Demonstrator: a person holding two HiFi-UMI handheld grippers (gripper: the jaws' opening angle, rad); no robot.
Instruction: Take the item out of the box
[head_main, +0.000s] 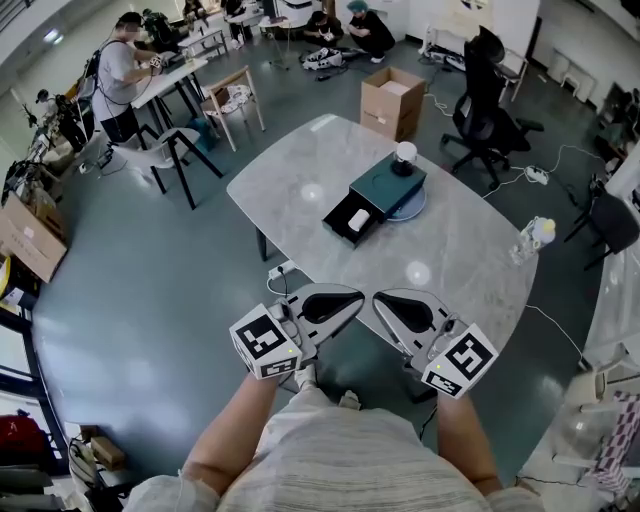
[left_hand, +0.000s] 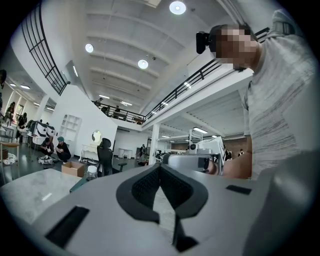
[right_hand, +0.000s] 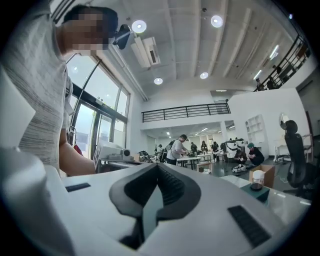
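Your left gripper (head_main: 345, 300) and right gripper (head_main: 390, 302) are held close to your body at the near edge of the tabletop (head_main: 290, 190), tips turned toward each other. Left fingers (left_hand: 142, 187): pressed together, nothing between them. Right fingers (right_hand: 172, 189): likewise closed and empty.

At 12 o'clock, well apart from both grippers, the dark box (head_main: 390, 180) sits on the grey marble tabletop. Its drawer (head_main: 333, 216) is pulled out toward 7 o'clock. The white item (head_main: 358, 220) lies inside that drawer, with neither gripper near it. A white-lidded jar (head_main: 405, 153) stands on the box's far end.

Beyond the tabletop, an open cardboard carton (head_main: 392, 100) stands on the floor at 12 o'clock. A black office chair (head_main: 485, 115) is at 1 o'clock. A person (head_main: 120, 75) stands at a desk at 10 o'clock.
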